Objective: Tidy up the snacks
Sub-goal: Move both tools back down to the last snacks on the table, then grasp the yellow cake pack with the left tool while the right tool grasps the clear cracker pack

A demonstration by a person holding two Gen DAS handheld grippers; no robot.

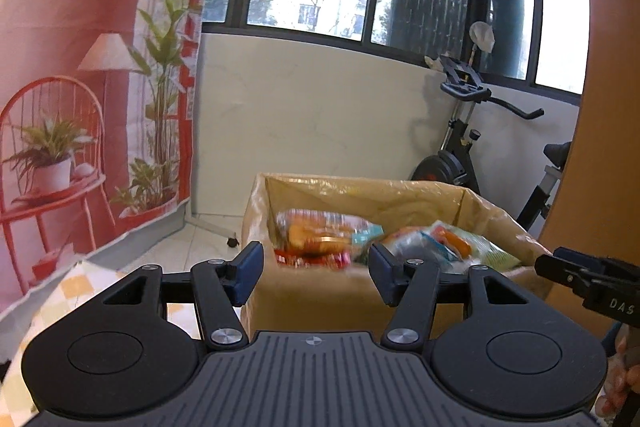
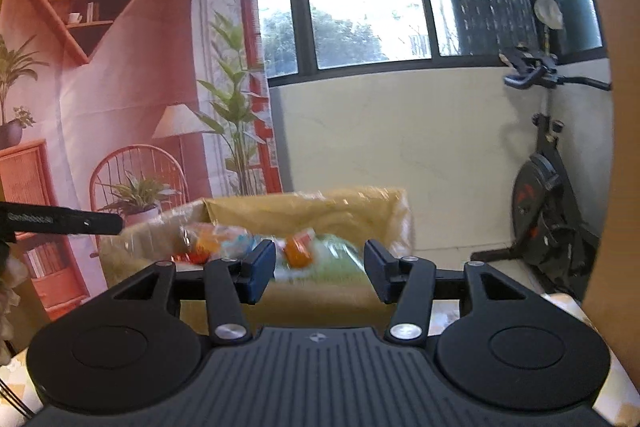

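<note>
An open cardboard box (image 1: pixel 320 291) stands just beyond both grippers, its near wall facing them and its long side running left to right in the left wrist view. Inside lie several snack packets (image 1: pixel 320 239), blurred; an orange and clear packet lies on the left with its long axis across the box, and a pale green one (image 1: pixel 472 247) lies toward the right, slanting to the far left. The left gripper (image 1: pixel 316 273) has its jaws parted at a middling width with nothing between them. The right gripper (image 2: pixel 320 271) is likewise part open and empty. The box rests on a surface covered by a yellow checked cloth (image 1: pixel 76 291). Behind are a printed backdrop (image 2: pixel 120 87) on the left, a cream wall under dark-framed windows (image 2: pixel 352 3), and an exercise bike (image 2: pixel 548 195) on the right.
</note>
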